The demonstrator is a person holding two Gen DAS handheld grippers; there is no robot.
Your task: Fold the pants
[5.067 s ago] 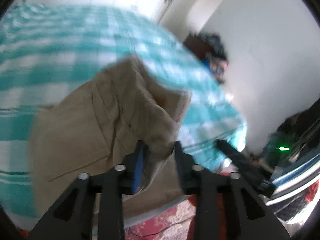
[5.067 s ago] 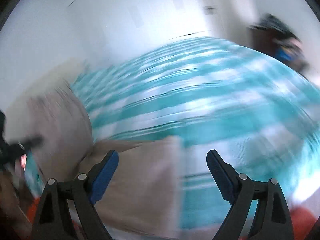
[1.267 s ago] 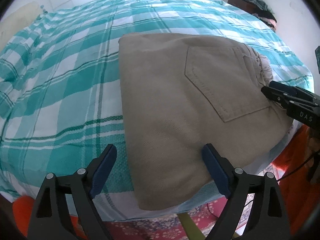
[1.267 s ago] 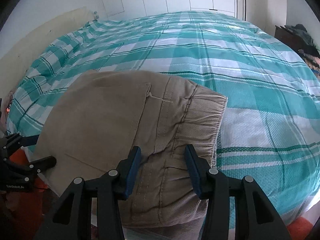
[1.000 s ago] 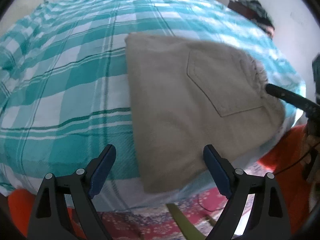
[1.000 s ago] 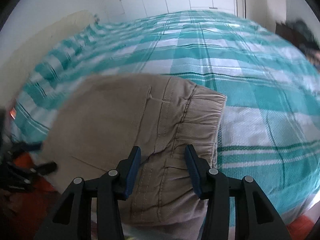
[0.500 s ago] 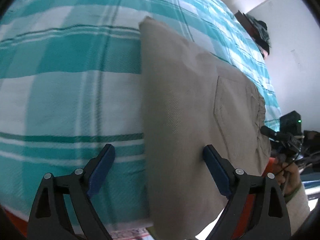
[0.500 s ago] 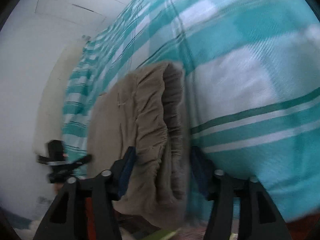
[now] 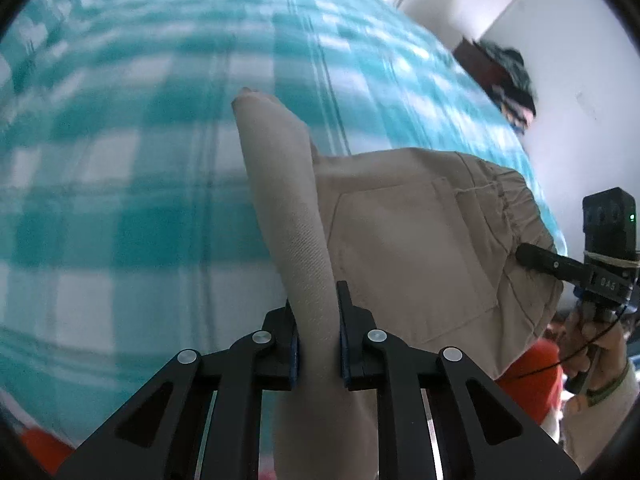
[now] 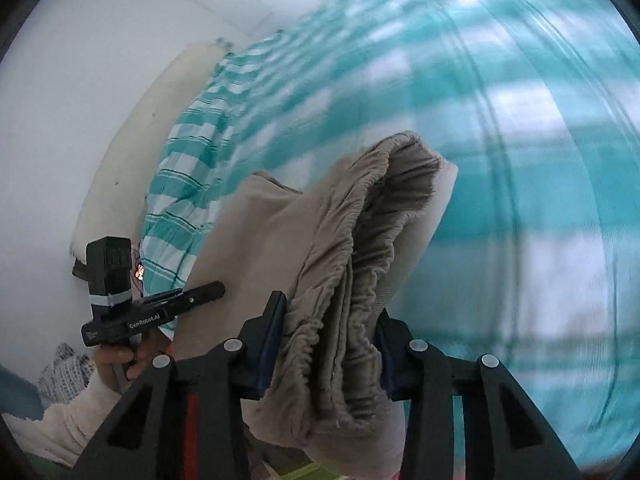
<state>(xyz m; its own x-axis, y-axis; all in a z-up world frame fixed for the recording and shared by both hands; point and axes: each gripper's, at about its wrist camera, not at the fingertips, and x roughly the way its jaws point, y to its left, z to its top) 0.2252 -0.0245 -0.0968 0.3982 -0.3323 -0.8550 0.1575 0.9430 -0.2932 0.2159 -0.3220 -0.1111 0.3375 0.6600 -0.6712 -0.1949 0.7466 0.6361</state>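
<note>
Folded beige pants (image 9: 404, 232) lie at the near edge of a bed with a teal and white checked cover (image 9: 120, 160). My left gripper (image 9: 318, 344) is shut on the folded left edge of the pants, which stands up between its fingers. My right gripper (image 10: 326, 344) is shut on the bunched elastic waistband of the pants (image 10: 352, 280). The right gripper also shows in the left wrist view (image 9: 536, 258), at the waistband side. The left gripper also shows in the right wrist view (image 10: 200, 292), at the far side of the pants.
A dark cabinet with piled clothes (image 9: 504, 80) stands by the white wall past the bed. A cream headboard (image 10: 140, 128) runs along the bed's far side. Red cloth (image 9: 528, 372) lies below the bed edge.
Both grippers have closed on the pants: the left on the folded edge, the right on the waistband. Both gripped edges now stand lifted off the bed.
</note>
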